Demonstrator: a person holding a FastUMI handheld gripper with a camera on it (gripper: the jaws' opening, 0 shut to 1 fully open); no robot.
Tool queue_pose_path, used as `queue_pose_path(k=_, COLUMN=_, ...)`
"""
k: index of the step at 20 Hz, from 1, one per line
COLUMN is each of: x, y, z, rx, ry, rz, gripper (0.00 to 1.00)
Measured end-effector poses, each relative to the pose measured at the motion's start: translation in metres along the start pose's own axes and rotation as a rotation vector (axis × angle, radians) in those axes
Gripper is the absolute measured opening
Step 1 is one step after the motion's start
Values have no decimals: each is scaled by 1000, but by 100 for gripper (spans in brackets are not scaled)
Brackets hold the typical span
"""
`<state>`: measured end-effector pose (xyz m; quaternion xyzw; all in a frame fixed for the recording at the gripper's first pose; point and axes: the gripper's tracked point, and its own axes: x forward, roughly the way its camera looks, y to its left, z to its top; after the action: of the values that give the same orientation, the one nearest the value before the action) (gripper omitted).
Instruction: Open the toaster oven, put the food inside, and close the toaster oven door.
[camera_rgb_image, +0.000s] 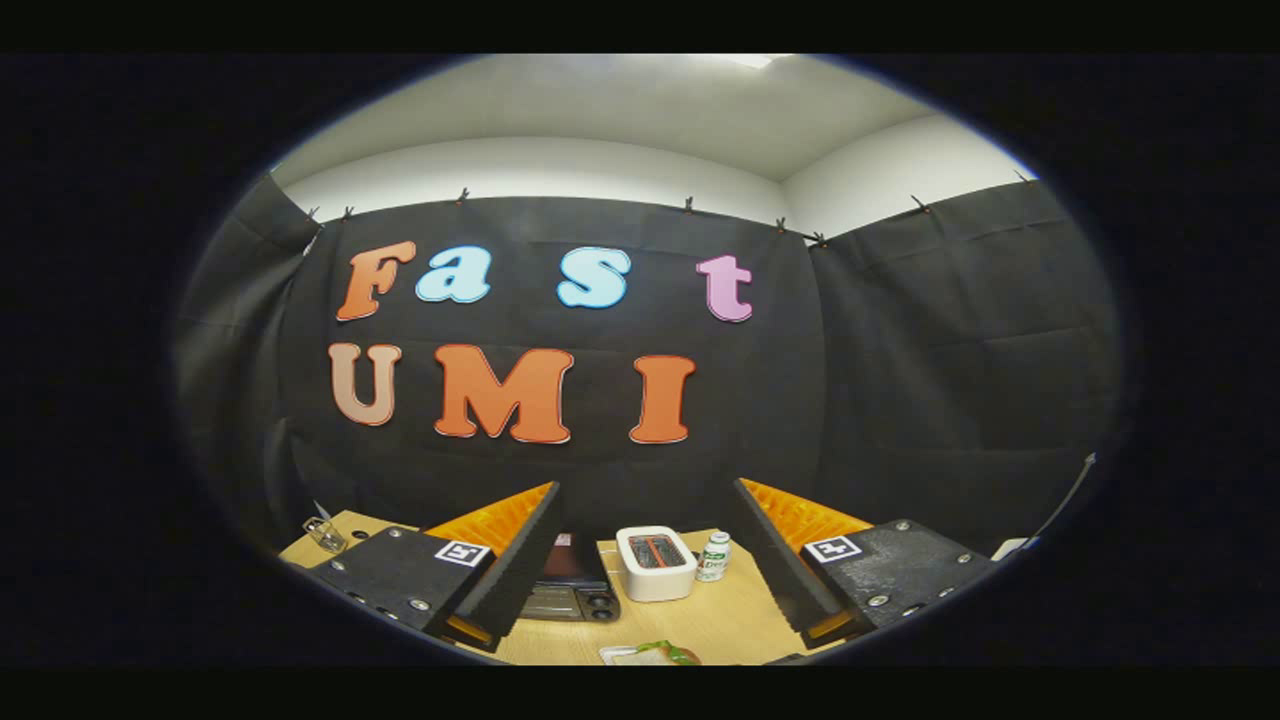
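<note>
On the wooden counter (720, 620), beyond the fingers: toaster oven (572, 585), dark, partly hidden behind the left finger, door state not discernible. Just beside it, a white pop-up toaster (656, 563); beside that, a small white bottle (714, 556). Nearer, between the fingers: food (655, 654) on a plate. Gripper (645, 600): fingers spread wide, holding nothing.

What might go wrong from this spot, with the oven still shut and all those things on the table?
The gripper hangs open, high above the table.

1. The toaster oven sits partly hidden behind one finger, so its door handle may be misjudged.
2. The white toaster and small bottle stand close beside it; a swing could knock them.
3. The food lies near the table's front edge and might get pushed off.
</note>
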<state>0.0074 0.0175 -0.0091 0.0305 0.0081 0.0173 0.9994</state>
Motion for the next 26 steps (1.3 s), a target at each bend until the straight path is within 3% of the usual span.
queue_pose_path(k=6, x=12, y=17, z=-11, rx=43, ry=13, rz=18, gripper=98)
queue_pose_path(k=12, x=27, y=78, z=-50, rx=53, ry=82, rz=126, gripper=98)
queue_pose_path(k=22, x=52, y=188, z=-174, rx=1, ry=307, rz=286, gripper=98)
queue_pose_path(k=26, x=63, y=209, z=-228, rx=-60, ry=403, rz=295, gripper=99)
